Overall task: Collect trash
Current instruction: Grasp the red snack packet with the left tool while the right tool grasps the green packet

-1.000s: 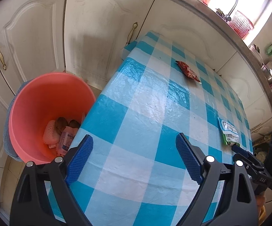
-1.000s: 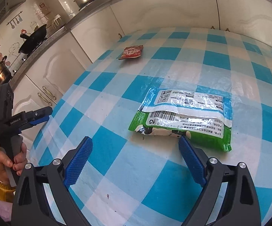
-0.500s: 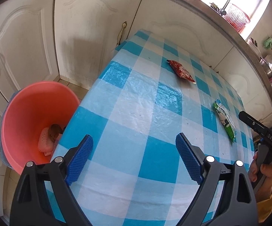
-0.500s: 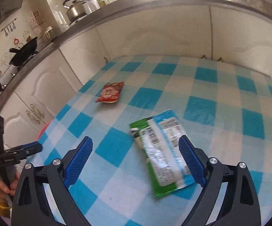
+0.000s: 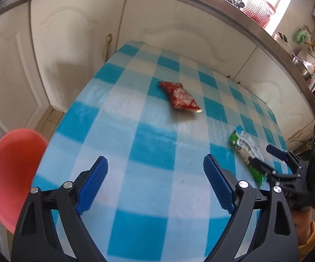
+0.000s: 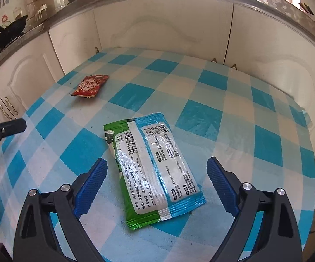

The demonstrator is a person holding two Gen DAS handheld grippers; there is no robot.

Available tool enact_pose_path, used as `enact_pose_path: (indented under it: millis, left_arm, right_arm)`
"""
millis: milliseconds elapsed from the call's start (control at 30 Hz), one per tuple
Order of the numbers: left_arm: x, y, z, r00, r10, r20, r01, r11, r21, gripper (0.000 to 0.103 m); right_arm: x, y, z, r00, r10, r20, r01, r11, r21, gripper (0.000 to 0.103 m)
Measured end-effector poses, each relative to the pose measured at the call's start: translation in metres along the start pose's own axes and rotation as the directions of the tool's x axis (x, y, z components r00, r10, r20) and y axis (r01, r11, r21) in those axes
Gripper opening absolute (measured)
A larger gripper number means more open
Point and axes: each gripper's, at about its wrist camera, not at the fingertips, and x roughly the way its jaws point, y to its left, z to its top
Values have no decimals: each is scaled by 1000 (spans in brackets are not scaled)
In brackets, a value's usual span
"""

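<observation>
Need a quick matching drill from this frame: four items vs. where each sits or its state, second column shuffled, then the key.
Items:
1. red packet
2. green packet
3. bucket
4. left gripper

Places/states:
A. off the table's left edge, on the floor side
B. open, nothing between its fingers
C. lies between the right gripper's open fingers
D. far part of the table, near the cabinets

Pairs: 1-D, 2-C, 3-A, 4-B

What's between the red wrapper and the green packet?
Nothing but bare checkered tablecloth between the red wrapper and green packet, clearest in the right wrist view.
</observation>
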Motion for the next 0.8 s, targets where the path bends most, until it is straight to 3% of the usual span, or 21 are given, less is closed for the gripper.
enact_pose_path:
  millis: [200, 567, 800]
  left_arm:
    - [32, -30, 30, 1000, 22, 21, -24, 998, 62, 90]
    - [93, -56, 63, 995, 103, -10, -101, 987, 126, 90]
    - [107, -62, 77, 986, 167, 4, -166, 975, 151, 90]
  right_arm:
    - [7, -4, 2, 1000, 13, -9, -13, 1000, 21, 92]
    - [13, -12, 1, 998, 64, -20, -63, 996, 69, 92]
    - [13, -12, 0, 996, 82, -19, -80, 994, 74, 92]
